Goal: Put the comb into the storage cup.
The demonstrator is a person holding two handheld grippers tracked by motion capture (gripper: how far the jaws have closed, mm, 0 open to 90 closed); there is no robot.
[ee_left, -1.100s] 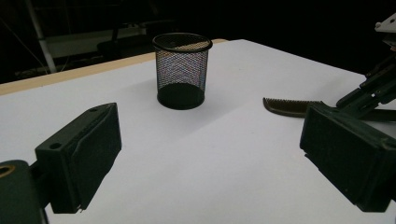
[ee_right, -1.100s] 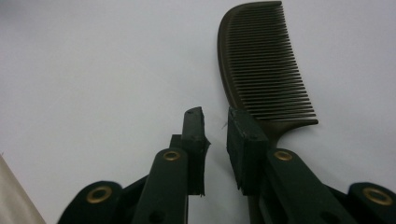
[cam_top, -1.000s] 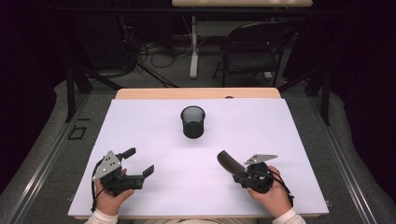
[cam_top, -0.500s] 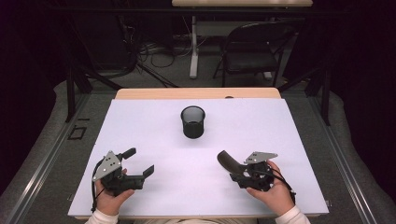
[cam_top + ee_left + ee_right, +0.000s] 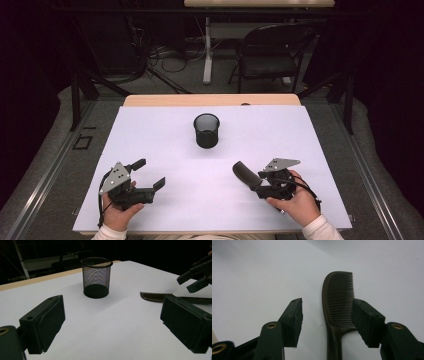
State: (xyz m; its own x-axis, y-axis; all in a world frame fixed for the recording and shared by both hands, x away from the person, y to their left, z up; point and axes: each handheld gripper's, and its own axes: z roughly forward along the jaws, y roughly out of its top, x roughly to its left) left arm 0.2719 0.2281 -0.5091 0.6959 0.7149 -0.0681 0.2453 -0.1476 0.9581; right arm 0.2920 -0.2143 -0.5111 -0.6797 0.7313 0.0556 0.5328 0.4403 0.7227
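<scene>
The right gripper [image 5: 325, 316] is sitting low over the table with its jaws apart, and they've just been opening up wider. Between them lies a dark brown comb [image 5: 338, 307], flat on the white table cover [image 5: 165, 145], teeth end pointing away from the hand and the handle running back under the gripper. Neither pad is pressing on it as far as I can see: the right-hand pad in that view overlaps the teeth edge, the other one stands clear of the spine. So this looks like the lining-up step before a pick. Next move, I'd say, is to settle the jaws down around the comb and squeeze across its width, and since it's thin and flat, the pads need to get right down to the table or they'll slip over it. The black mesh cup [image 5: 206, 130] stands upright near the middle of the table, well apart from the comb. The left gripper [image 5: 148, 174] rests wide open and empty at the near left.
</scene>
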